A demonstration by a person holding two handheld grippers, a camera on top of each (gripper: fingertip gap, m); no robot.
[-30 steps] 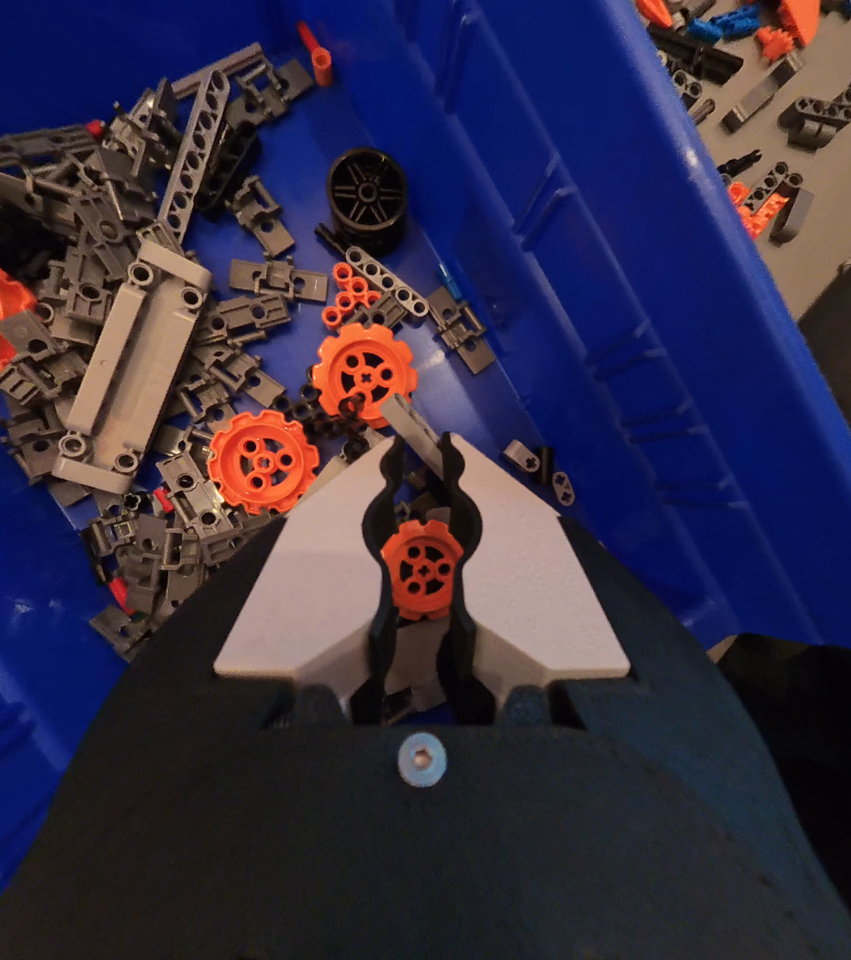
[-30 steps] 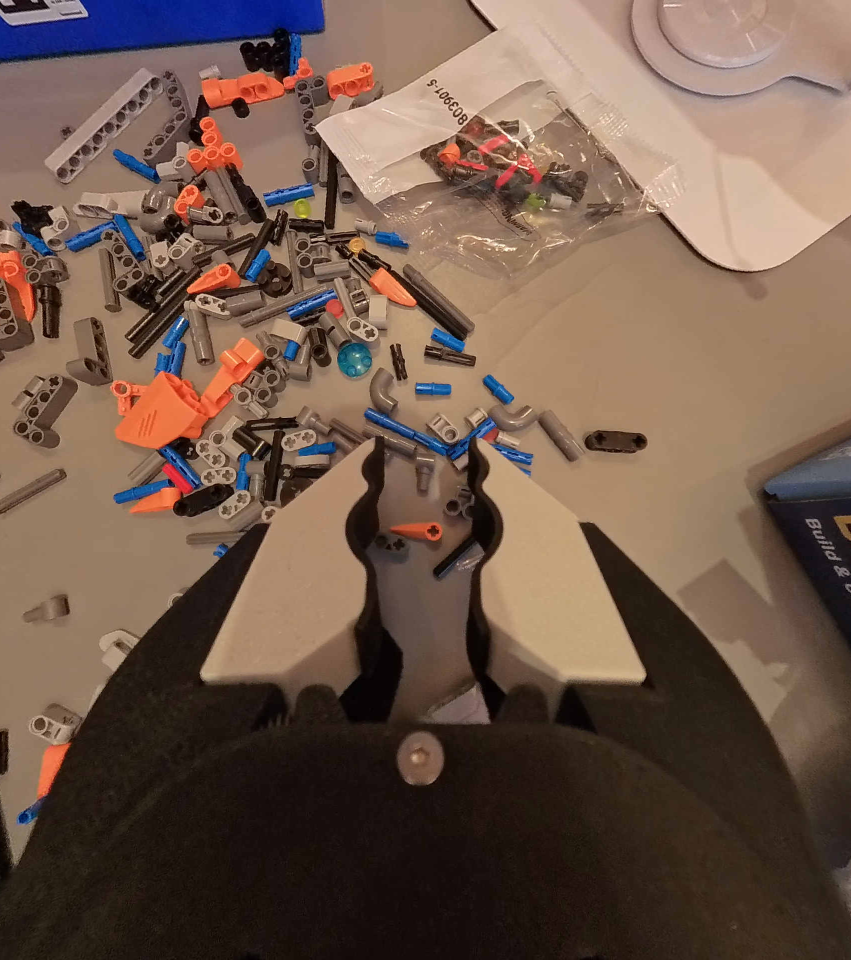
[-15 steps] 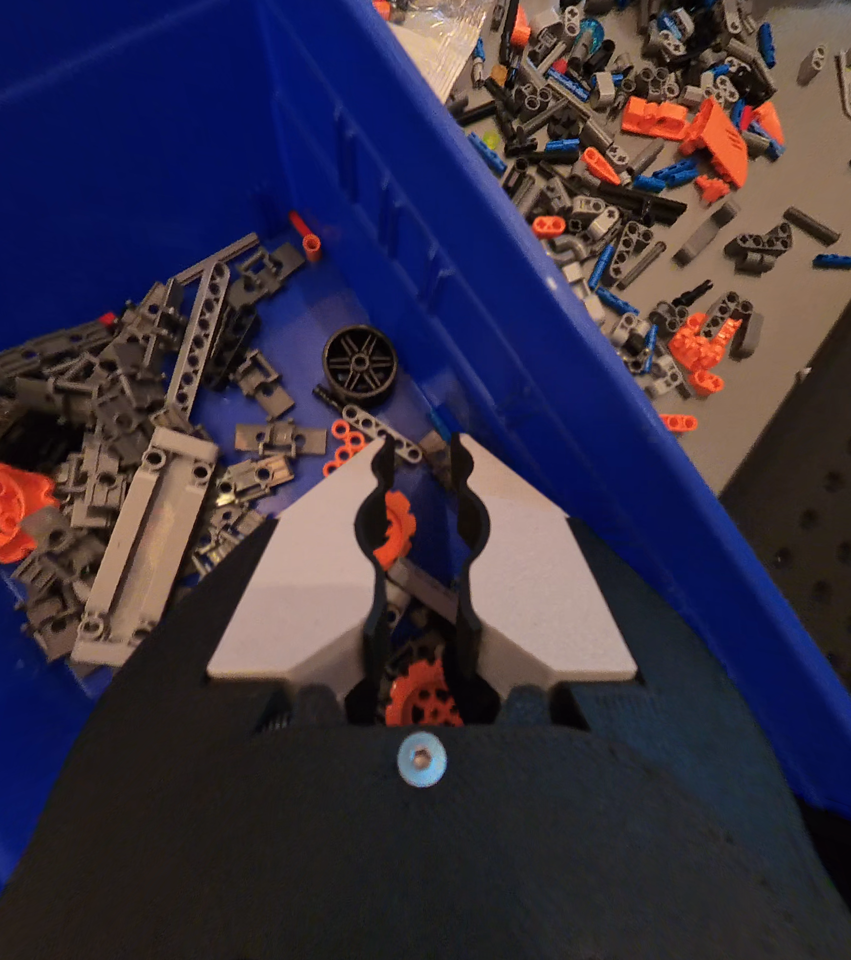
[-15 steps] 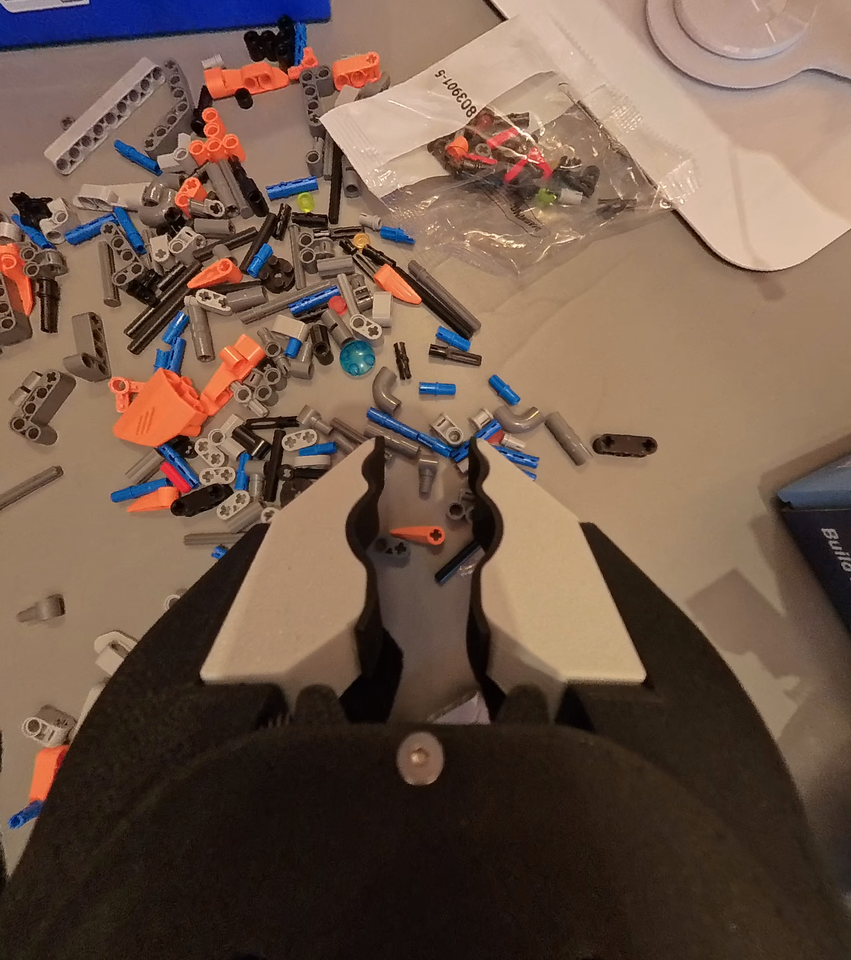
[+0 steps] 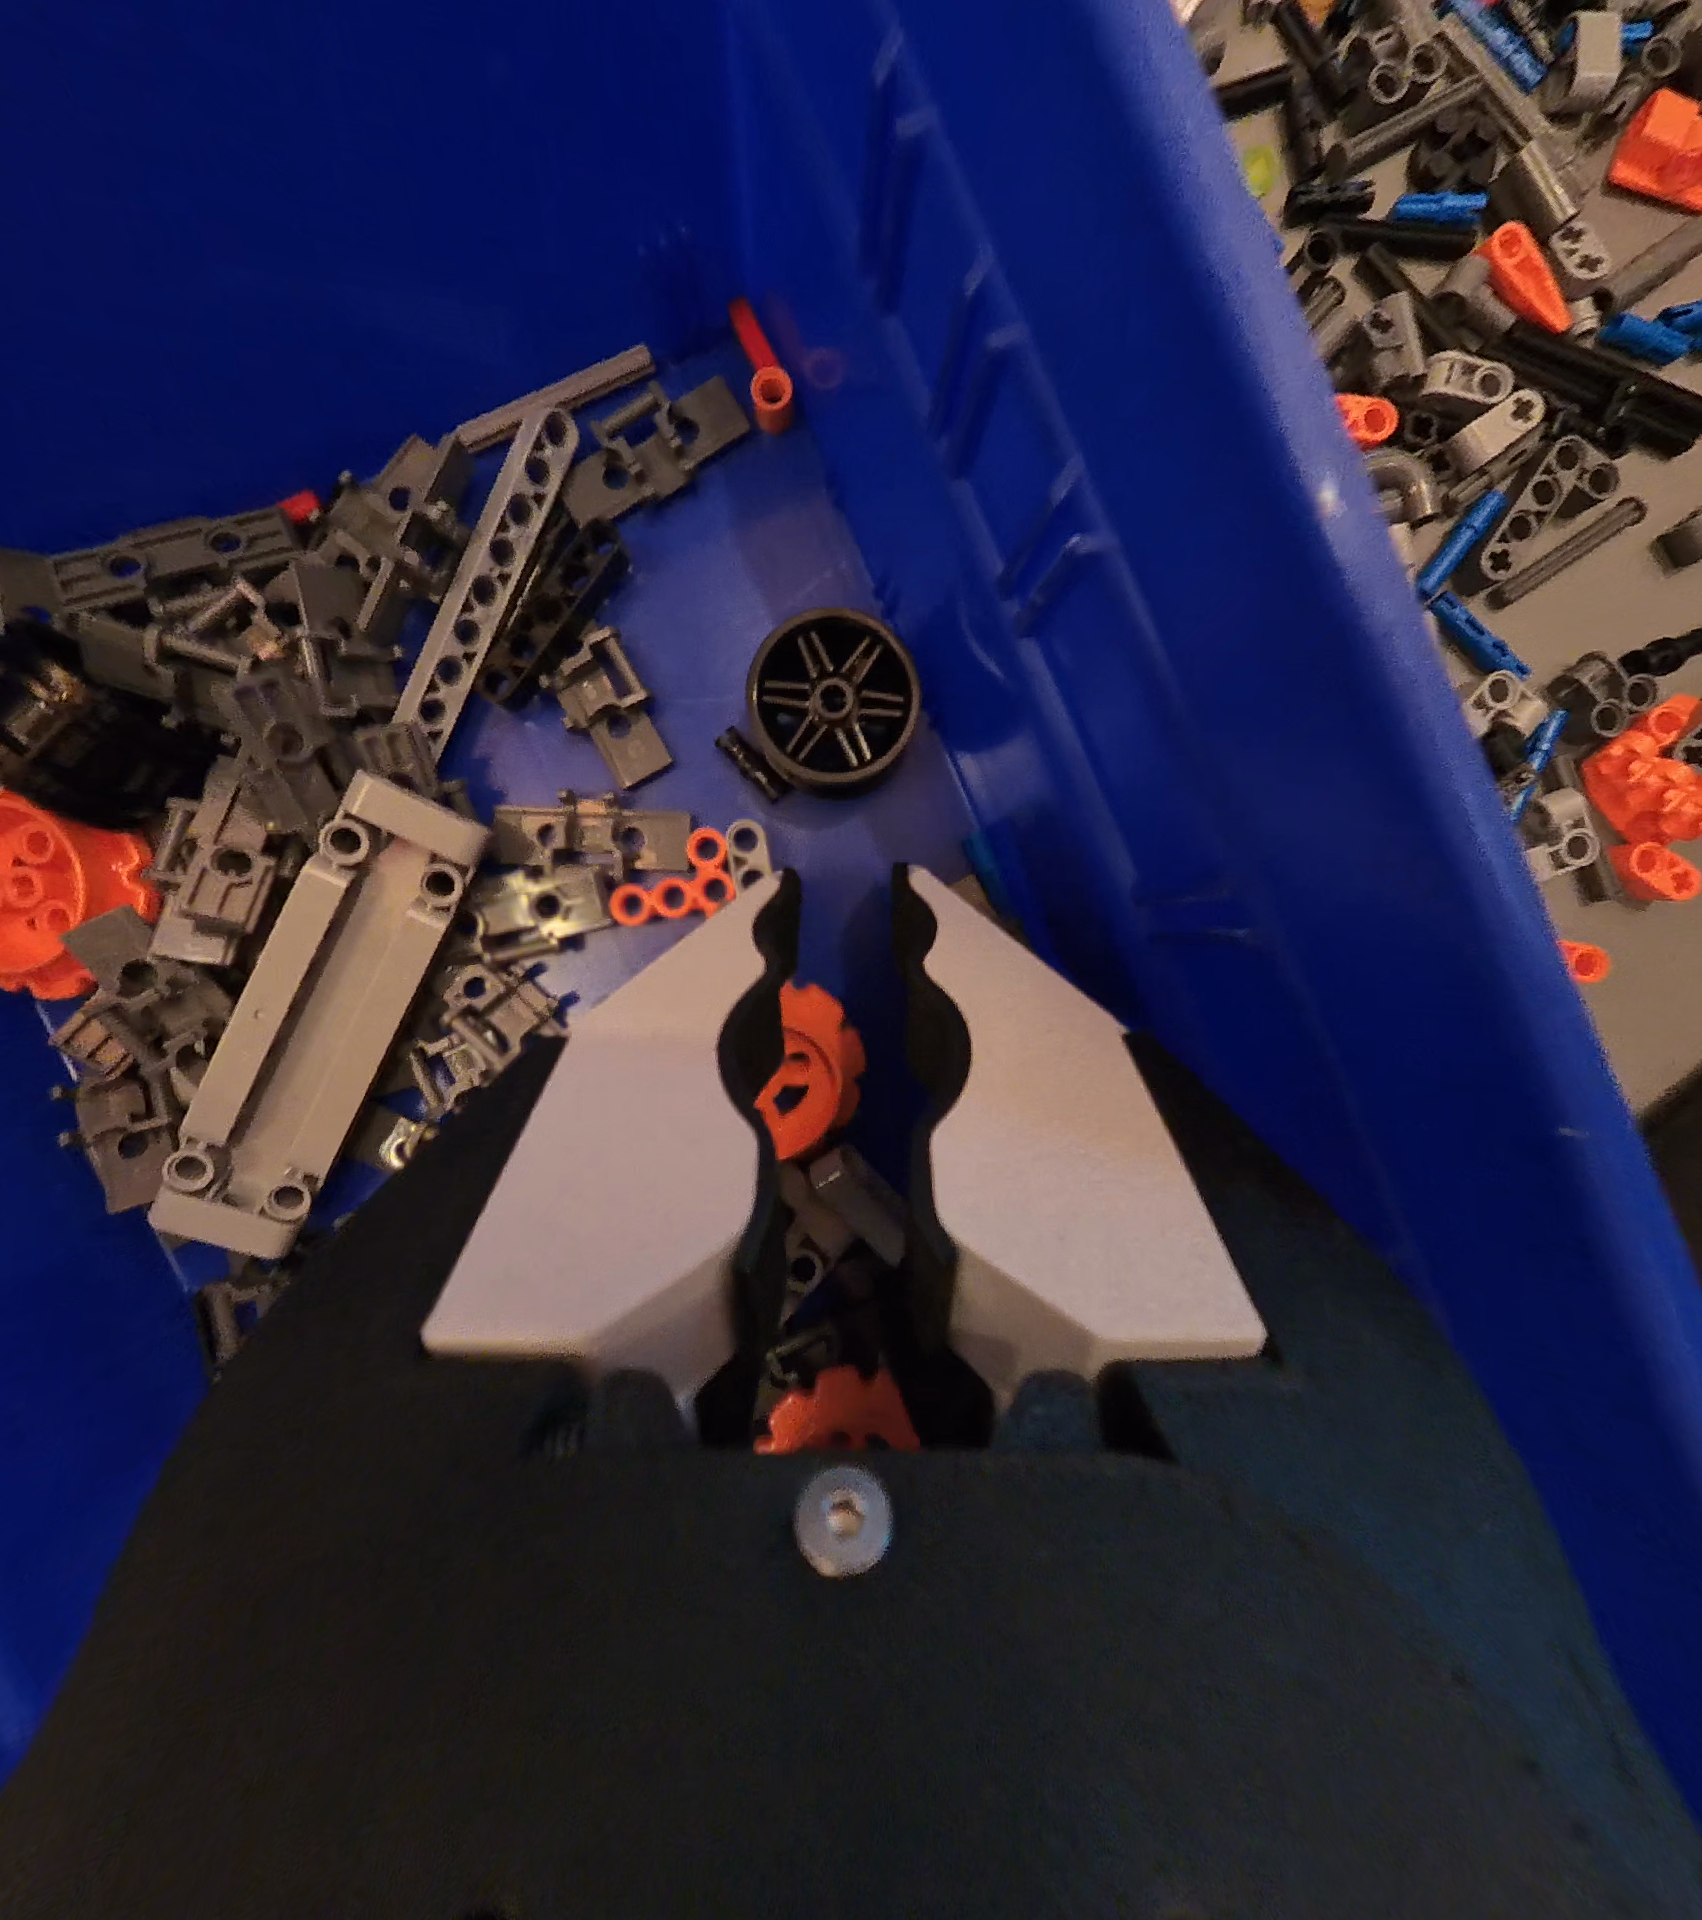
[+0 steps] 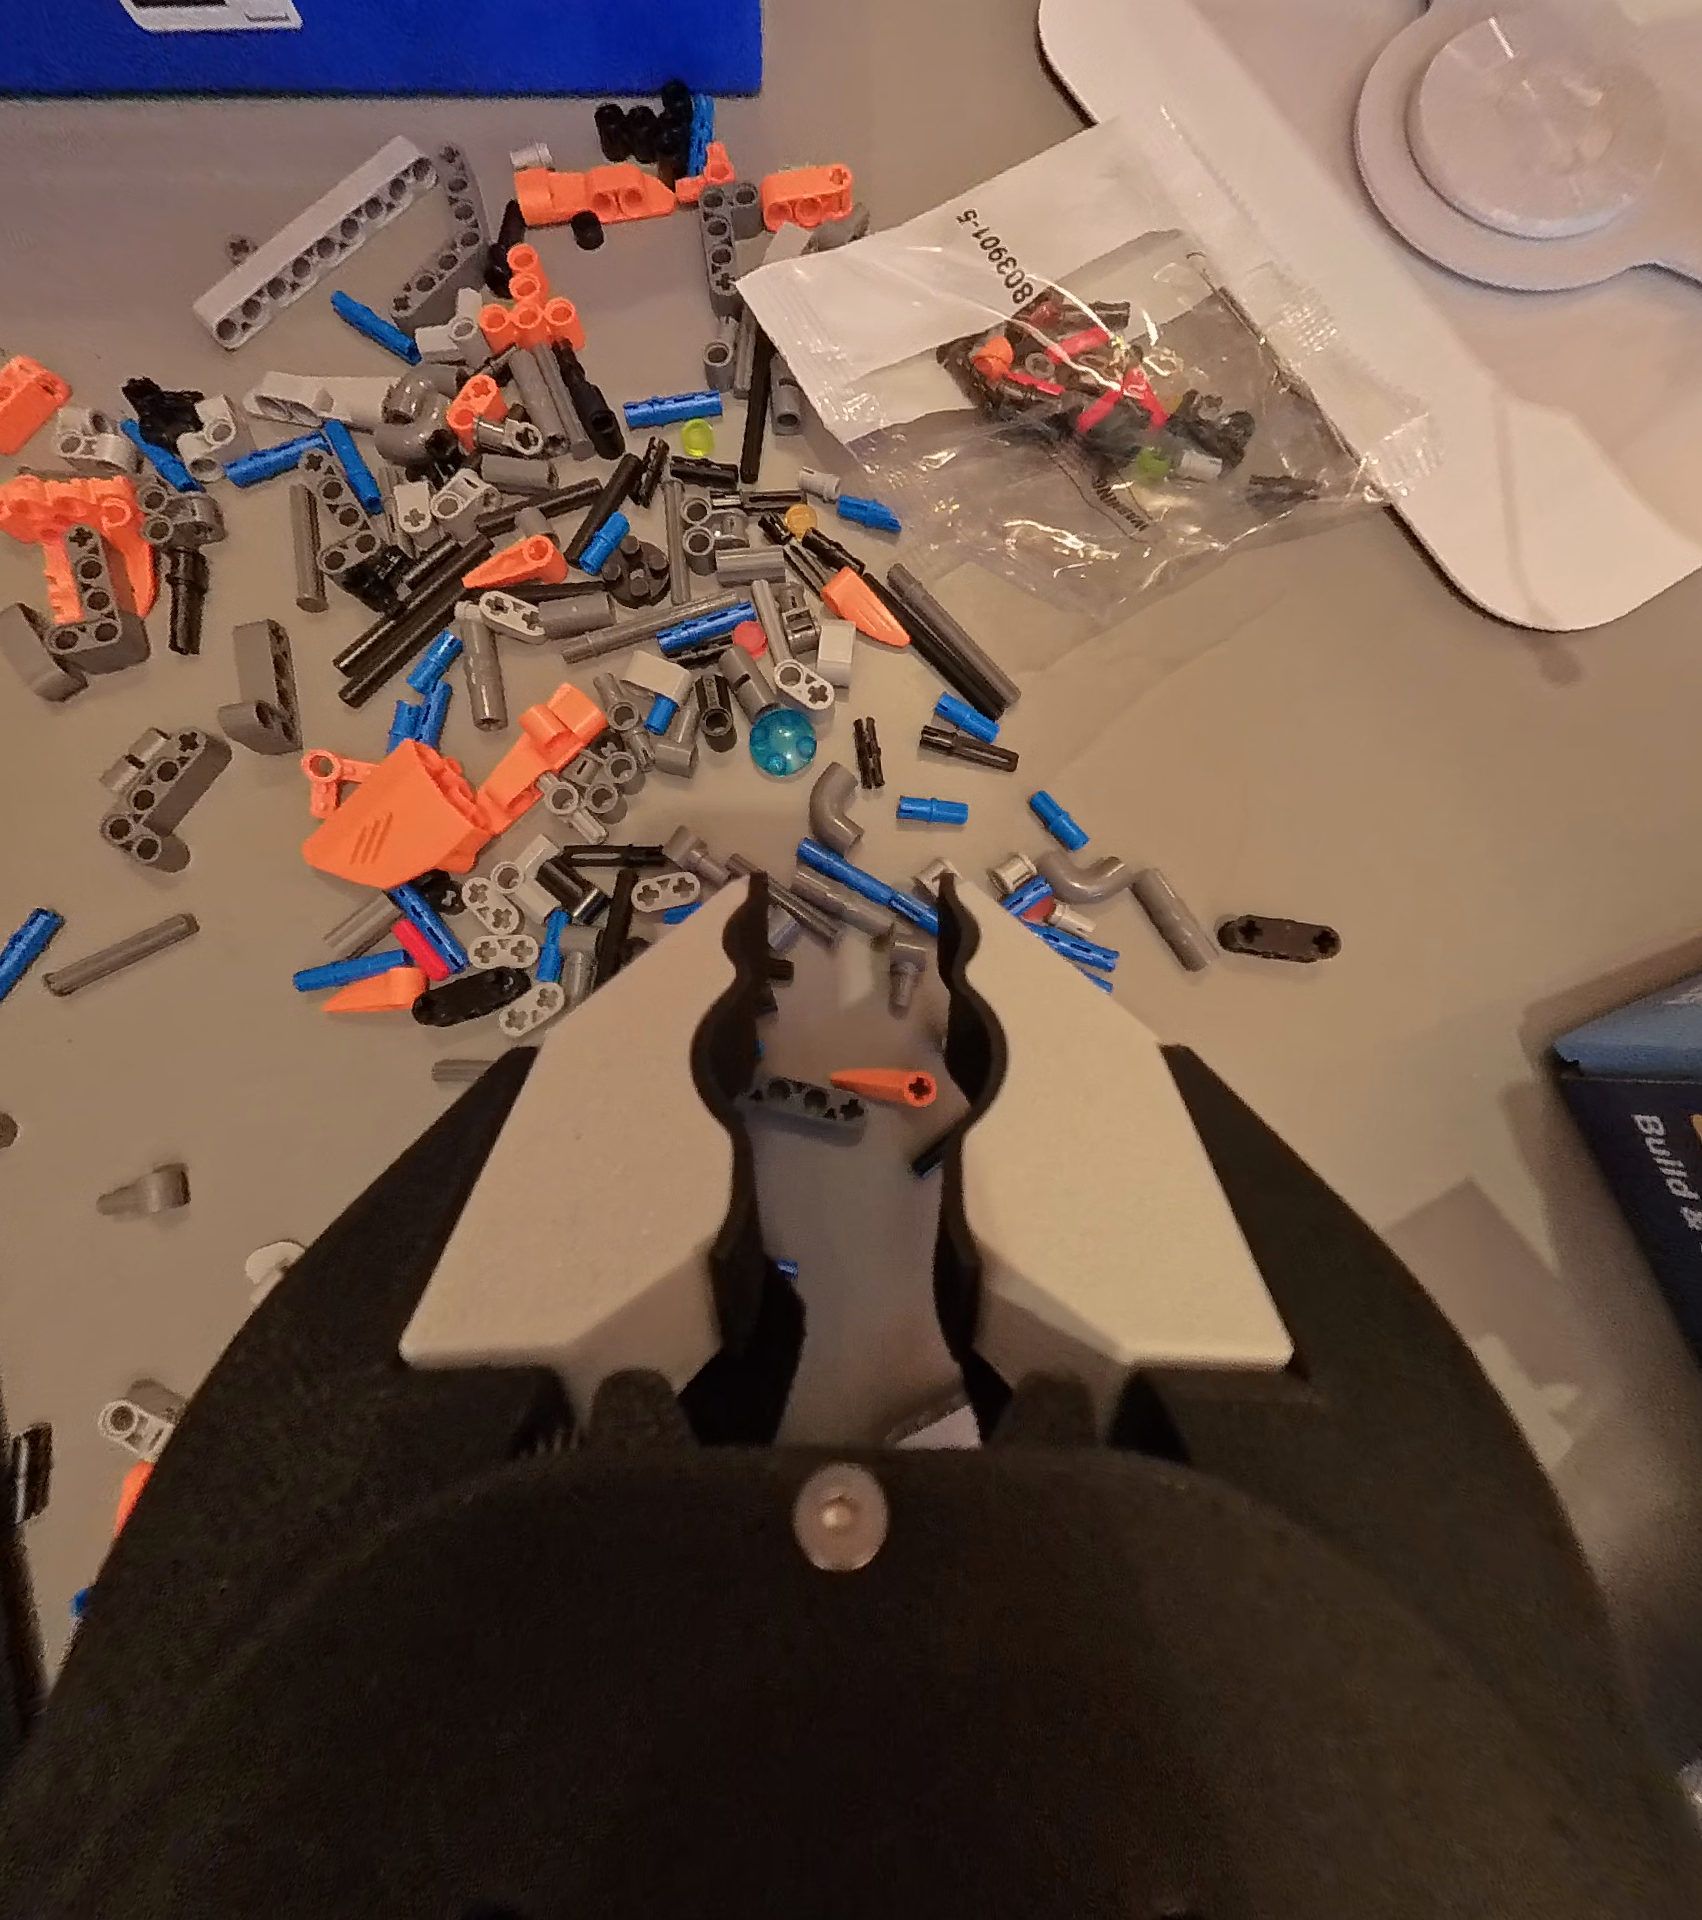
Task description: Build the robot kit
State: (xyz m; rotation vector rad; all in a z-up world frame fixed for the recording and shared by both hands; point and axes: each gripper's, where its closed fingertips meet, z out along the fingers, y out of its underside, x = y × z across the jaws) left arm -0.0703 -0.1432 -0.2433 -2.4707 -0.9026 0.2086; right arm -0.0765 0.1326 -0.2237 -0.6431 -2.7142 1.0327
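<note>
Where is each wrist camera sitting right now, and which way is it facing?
Left wrist view: rides the left hand-held gripper, looking down into the blue bin of grey and orange parts; its open fingers show.
Right wrist view: rides the right hand-held gripper, looking down at loose parts on the grey table; its open fingers show.
Shared: the bin and the table's parts pile.

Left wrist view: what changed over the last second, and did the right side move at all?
The left gripper pulled up and back from the parts in the blue bin. The orange gear first seen between its fingers now lies below, unheld; jaws open. The right gripper stayed open over the table's loose pieces, barely shifting.
</note>
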